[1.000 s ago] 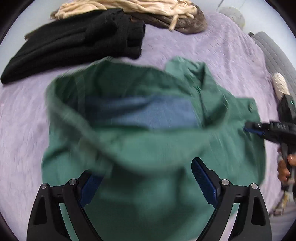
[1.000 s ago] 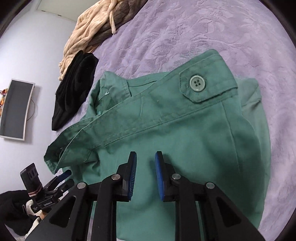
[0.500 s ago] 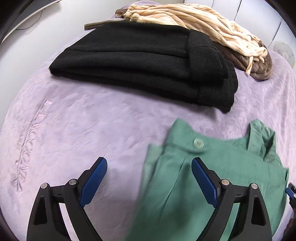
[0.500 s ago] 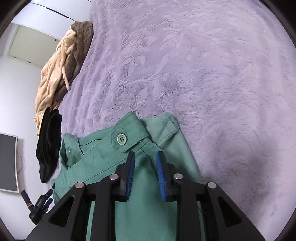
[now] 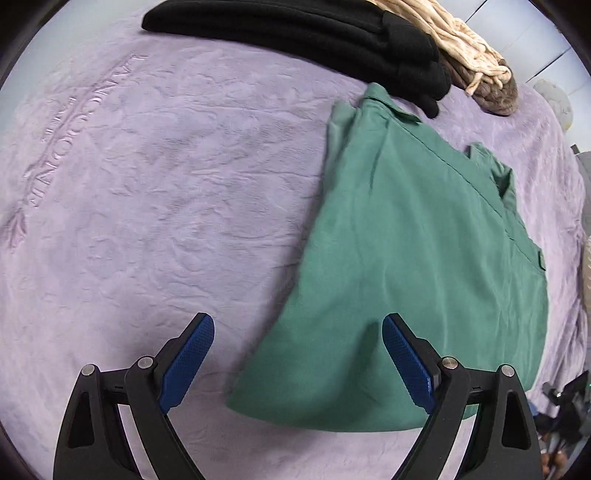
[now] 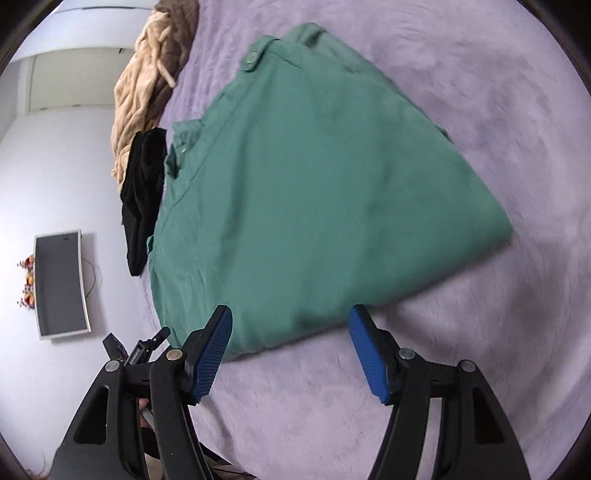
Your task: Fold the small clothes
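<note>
A green buttoned garment (image 5: pixel 413 258) lies folded flat on the purple bedspread (image 5: pixel 147 184); it also shows in the right wrist view (image 6: pixel 314 184). My left gripper (image 5: pixel 297 362) is open and empty, held above the garment's near left corner. My right gripper (image 6: pixel 291 350) is open and empty, held above the garment's near edge. The left gripper's tip shows small at the lower left of the right wrist view (image 6: pixel 147 345).
A folded black garment (image 5: pixel 314 33) and a beige and brown knit pile (image 5: pixel 476 62) lie at the far edge of the bed, touching the green garment's far corner. A wall monitor (image 6: pixel 61 284) hangs at the left in the right wrist view.
The right gripper was shut on the green garment and has opened, letting it go. Both grippers have drawn back, and the garment now lies folded flat.
</note>
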A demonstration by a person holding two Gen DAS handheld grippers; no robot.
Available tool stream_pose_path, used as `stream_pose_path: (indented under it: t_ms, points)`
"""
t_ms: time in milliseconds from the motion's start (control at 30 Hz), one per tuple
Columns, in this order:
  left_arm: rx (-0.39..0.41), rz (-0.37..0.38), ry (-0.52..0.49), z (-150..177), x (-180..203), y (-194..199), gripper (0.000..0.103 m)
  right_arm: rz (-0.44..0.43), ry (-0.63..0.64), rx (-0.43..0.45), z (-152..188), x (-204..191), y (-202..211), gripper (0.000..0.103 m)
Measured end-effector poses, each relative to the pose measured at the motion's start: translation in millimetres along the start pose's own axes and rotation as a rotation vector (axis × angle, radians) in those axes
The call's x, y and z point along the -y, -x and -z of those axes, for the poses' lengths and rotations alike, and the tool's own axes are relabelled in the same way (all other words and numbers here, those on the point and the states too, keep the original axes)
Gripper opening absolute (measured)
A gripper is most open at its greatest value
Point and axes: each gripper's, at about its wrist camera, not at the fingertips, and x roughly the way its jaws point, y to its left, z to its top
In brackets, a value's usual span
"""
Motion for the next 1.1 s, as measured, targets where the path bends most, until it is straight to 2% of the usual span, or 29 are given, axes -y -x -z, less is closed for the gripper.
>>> stream_pose_path:
  t_ms: [67, 100, 133, 233, 367, 433, 467, 500, 533, 567, 600, 667, 767, 933, 1067, 1100]
  points:
    - [0.012, 0.019, -0.017, -1.0, 5.4, -1.8, 0.088, 0.006, -0.070, 0.066, -5.3, 14.1, 9.8, 0.069]
    - [0.011, 0.022, -0.026, -1.6, 8.4, -3.0, 0.075, 0.048, -0.089, 0.120, -8.4, 18.5, 19.6, 0.069]
    - [-0.002, 0.026, -0.032, -3.7, 10.7, -6.1, 0.071, 0.070, -0.083, 0.160, -11.7, 17.8, 27.6, 0.069]
    - [-0.005, 0.028, -0.035, -3.3, 10.4, -5.6, 0.071, 0.145, 0.022, 0.245, -21.4, 2.7, 51.8, 0.069]
    - [-0.025, 0.038, -0.035, 1.8, 3.8, -7.0, 0.071, 0.252, 0.180, 0.238, -42.9, -13.7, 54.0, 0.069]
    - [-0.040, 0.040, -0.035, 3.4, 4.1, -12.0, 0.071, 0.280, 0.197, 0.193, -59.4, -10.6, 40.0, 0.069]
    - [-0.042, 0.041, -0.040, 3.9, 5.9, -13.9, 0.067, 0.291, 0.186, 0.162, -65.6, -7.0, 32.0, 0.069]
    - [-0.042, 0.046, -0.052, 4.7, 8.4, -14.1, 0.040, 0.298, 0.175, 0.126, -70.3, -0.9, 25.6, 0.057]
    - [-0.049, 0.040, -0.061, 5.2, 10.6, -13.7, 0.028, 0.298, 0.182, 0.084, -72.8, 1.5, 18.9, 0.014]
    - [-0.042, 0.046, -0.066, 6.0, 11.8, -9.1, 0.017, 0.295, 0.204, 0.061, -71.6, -0.3, 16.4, 0.005]
    - [-0.025, 0.057, -0.071, 6.8, 12.7, -3.0, 0.012, 0.314, 0.256, 0.061, -68.3, -8.5, 18.4, 0.005]
    - [0.009, 0.090, -0.099, 11.4, 12.1, 14.2, 0.011, 0.342, 0.343, 0.056, -60.9, -21.6, 26.7, 0.005]
    - [0.022, 0.104, -0.123, 21.7, 5.3, 29.4, 0.010, 0.376, 0.366, 0.038, -58.0, -16.6, 34.8, 0.005]
    - [-0.027, 0.088, -0.060, 37.7, -24.4, -0.5, 0.010, 0.444, 0.335, -0.017, -66.4, 15.6, 11.7, 0.005]
    - [-0.020, 0.083, -0.040, 41.6, -30.5, 0.1, 0.010, 0.453, 0.313, -0.001, -65.3, 14.9, 13.8, 0.006]
    - [-0.016, 0.032, -0.053, 41.8, -30.4, 6.5, 0.021, 0.448, 0.304, 0.012, -64.2, 12.7, 20.3, 0.007]
